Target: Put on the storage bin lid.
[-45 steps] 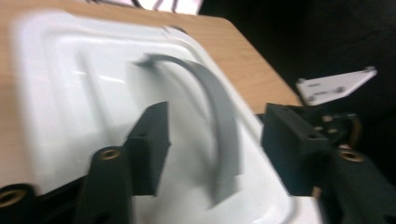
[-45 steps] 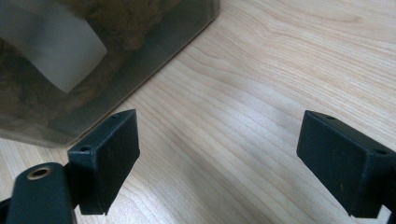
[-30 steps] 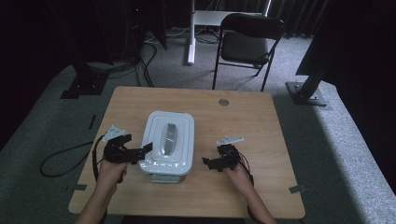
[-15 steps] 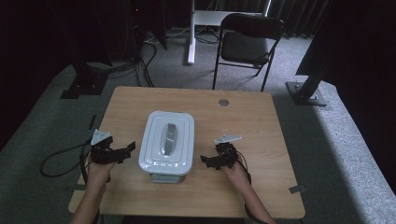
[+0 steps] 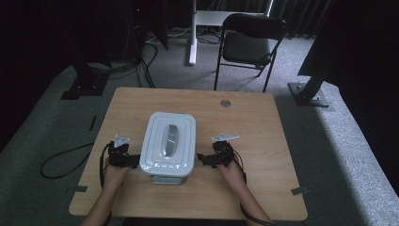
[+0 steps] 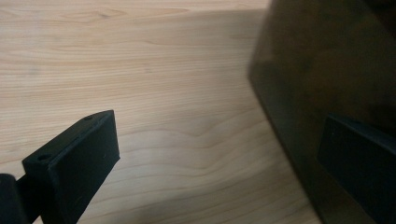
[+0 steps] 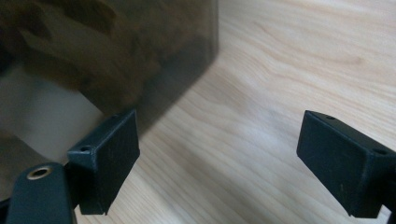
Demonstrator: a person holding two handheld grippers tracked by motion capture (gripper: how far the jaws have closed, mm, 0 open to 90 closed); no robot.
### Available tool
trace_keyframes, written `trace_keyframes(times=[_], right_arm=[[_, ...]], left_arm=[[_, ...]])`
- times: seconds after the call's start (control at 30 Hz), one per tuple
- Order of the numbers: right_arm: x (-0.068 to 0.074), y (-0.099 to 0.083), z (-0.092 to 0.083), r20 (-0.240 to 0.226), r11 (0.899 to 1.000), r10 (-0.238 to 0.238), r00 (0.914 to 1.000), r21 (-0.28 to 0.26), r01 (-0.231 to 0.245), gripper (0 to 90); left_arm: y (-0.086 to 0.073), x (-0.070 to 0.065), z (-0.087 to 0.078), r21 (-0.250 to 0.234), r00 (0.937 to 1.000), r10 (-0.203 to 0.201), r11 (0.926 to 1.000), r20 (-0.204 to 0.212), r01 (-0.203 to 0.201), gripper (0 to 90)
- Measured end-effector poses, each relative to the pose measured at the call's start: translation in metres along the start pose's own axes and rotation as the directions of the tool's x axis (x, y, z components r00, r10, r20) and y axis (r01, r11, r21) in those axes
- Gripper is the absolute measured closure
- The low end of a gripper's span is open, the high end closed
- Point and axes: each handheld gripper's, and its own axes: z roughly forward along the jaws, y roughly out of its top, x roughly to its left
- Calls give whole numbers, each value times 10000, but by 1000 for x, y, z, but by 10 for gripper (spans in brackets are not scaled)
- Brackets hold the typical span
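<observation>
Left gripper (image 5: 133, 160) now back beside the white box (image 5: 168, 145), jaws wide, holding nothing. Right gripper (image 5: 205, 159) waiting, wide too, empty. Ready to lift together.

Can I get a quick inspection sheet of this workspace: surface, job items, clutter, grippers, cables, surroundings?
Surface: wooden table, with a round grommet near the far edge.
Job's things: white lidded container with a grey handle, upright at mid-table.
Clutter: nothing seen on the table.
Grippers: left gripper open at the container's left side; right gripper open at its right side; contact cannot be told.
Cables: black cable trails from the left gripper onto the floor.
Surroundings: grey carpet, a black folding chair beyond the table, dark stands at the sides.
</observation>
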Motion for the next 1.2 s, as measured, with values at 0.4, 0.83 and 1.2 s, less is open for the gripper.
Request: trace_keyframes(times=[0.4, 0.83, 1.2], right_arm=[[11, 1, 0, -70, 9996, -260, 9996, 143, 261, 127], [-10, -8, -18, -120, 9998, 172, 9998, -54, -173, 128], [-27, -19, -35, 199, 9984, 524, 9984, -214, -519, 128]], left_arm=[[4, -11, 6, 6, 9998, 197, 9998, 99, -198, 5], [10, -34, 17, 161, 9980, 467, 9987, 426, -474, 6], [17, -58, 27, 386, 9936, 854, 9953, 741, -884, 6]])
